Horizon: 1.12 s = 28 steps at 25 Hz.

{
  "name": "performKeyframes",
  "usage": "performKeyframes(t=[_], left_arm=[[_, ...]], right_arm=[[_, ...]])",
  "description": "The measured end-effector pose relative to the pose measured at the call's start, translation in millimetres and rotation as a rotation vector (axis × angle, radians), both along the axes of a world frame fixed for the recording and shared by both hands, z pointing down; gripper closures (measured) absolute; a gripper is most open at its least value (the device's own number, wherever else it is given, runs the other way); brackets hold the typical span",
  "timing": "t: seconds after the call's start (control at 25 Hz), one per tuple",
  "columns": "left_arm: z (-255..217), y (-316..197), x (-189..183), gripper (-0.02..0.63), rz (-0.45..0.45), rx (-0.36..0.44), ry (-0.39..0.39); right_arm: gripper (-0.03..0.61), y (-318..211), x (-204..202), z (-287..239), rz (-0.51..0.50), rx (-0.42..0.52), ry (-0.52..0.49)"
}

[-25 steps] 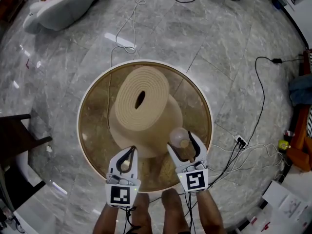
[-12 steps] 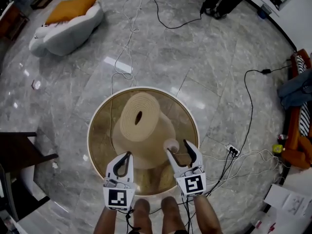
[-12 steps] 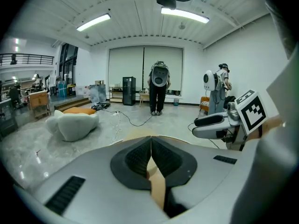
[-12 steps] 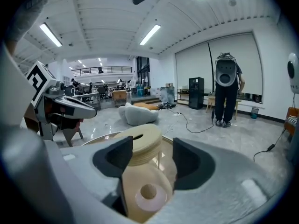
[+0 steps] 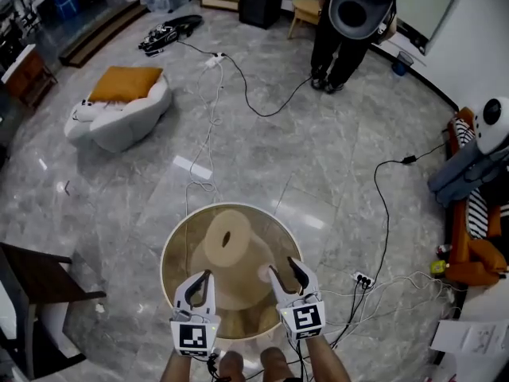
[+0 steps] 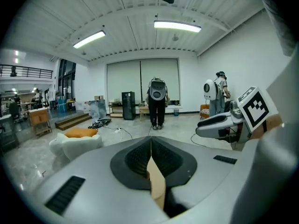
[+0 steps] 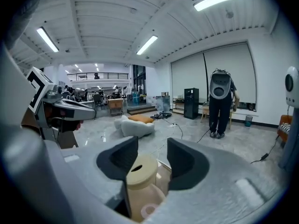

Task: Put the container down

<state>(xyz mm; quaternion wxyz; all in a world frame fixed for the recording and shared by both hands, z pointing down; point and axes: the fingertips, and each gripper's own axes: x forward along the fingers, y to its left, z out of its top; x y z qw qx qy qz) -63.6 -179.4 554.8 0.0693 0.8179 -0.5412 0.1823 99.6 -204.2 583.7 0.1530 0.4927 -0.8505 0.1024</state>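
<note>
The beige container (image 5: 228,253), a wide-bodied jar with a slotted flat top, stands on the round glass-topped table (image 5: 171,255) far below both grippers. A small pale round part (image 5: 265,274) shows at its right side. My left gripper (image 5: 204,280) hangs above the table's near edge, its jaws shut with nothing between them. My right gripper (image 5: 284,274) is beside it, open, and its jaws have just been closing with nothing between them. In the right gripper view the container (image 7: 140,176) shows low between the pads, well apart from them.
A person (image 5: 350,18) stands at the far side of the marble floor. A white seat with an orange cushion (image 5: 119,106) lies far left. Cables and a power strip (image 5: 362,279) trail right of the table. A dark chair (image 5: 40,289) stands left and an orange sofa (image 5: 477,257) right.
Both grippers and the head camera have risen well above the table, so the container looks much smaller. The right jaws left the small round part and narrowed. The container has stayed put.
</note>
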Motion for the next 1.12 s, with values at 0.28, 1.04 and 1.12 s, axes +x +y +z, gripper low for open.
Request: performKeyframes(t=[0.28,1.04,1.12], left_arm=[[-107.9,13.8,0.1,0.594,-0.005,0.074,0.009],[-254.3,129.3,-17.9,0.594,-0.012,0.162,0.053],[-257.8,143.3,-19.3,0.594,-0.014,0.163,0.064]], right_arm=[[0.448,14.8,-0.5,-107.2,0.005,0.054,-0.005],[0.575,139.5,15.1,-289.4,0.085,0.229,-0.002],[0.575,156.7,20.4,-292.9,0.099,0.240,0.004]])
